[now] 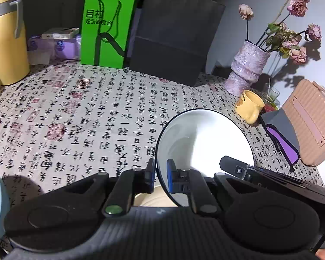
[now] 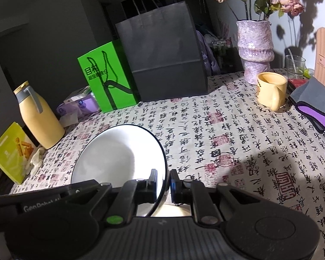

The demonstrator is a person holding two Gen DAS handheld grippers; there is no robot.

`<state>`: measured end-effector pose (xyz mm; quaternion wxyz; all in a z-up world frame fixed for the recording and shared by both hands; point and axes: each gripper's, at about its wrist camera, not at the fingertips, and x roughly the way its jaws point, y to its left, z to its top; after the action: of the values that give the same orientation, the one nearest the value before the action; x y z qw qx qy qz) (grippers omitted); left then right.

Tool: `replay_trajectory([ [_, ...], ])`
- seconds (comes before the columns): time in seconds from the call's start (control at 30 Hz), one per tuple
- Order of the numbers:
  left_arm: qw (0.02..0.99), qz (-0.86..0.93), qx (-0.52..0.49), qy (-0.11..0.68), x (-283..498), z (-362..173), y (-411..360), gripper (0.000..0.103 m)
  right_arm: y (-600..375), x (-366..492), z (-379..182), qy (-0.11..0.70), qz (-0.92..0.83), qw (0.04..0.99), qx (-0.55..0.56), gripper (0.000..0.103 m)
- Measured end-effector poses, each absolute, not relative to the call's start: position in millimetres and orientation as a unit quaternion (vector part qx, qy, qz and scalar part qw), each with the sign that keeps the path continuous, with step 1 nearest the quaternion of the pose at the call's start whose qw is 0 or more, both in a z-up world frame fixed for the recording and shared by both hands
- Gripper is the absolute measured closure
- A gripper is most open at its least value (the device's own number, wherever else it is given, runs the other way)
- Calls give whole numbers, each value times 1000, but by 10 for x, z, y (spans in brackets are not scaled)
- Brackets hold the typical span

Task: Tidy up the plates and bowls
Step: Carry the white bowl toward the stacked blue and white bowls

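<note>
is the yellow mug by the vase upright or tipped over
Upright: the yellow ceramic mug stands on its base on the calligraphy tablecloth, open mouth up, handle at the side.

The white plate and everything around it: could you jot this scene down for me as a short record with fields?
plate: white, dark rim, tilted, off the cloth
left gripper: shut on plate rim
right gripper: shut on the opposite rim
under plate: cream dish, partly hidden
cloth: calligraphy print
at back: green bag, black bag, yellow jug
right side: vase, mug
</note>
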<state>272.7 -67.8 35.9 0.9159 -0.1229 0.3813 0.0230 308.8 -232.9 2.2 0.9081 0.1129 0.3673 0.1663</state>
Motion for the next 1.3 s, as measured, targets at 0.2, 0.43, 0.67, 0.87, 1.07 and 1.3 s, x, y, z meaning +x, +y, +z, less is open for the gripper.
replay_trajectory([
  [0.2,918,32,-129,374,2591,404,-540,92,-2167,2992,65,366,175,908,106,92],
  [0.43,919,40,-138,366,2440,453,-367,92,-1977,2884,121,363,185,908,97,92],
  [0.67,922,50,-144,357,2270,507,-183,92,-1781,2771,188,359,195,909,88,93],
  [0.87,922,60,-151,350,2109,545,-16,92,-1610,2662,220,357,206,908,79,93],
  [1.07,923,74,-159,342,1936,589,177,92,-1400,2551,257,355,219,906,70,93],
  [1.3,923,94,-168,334,1752,636,405,92,-1151,2437,301,354,238,902,61,93],
])
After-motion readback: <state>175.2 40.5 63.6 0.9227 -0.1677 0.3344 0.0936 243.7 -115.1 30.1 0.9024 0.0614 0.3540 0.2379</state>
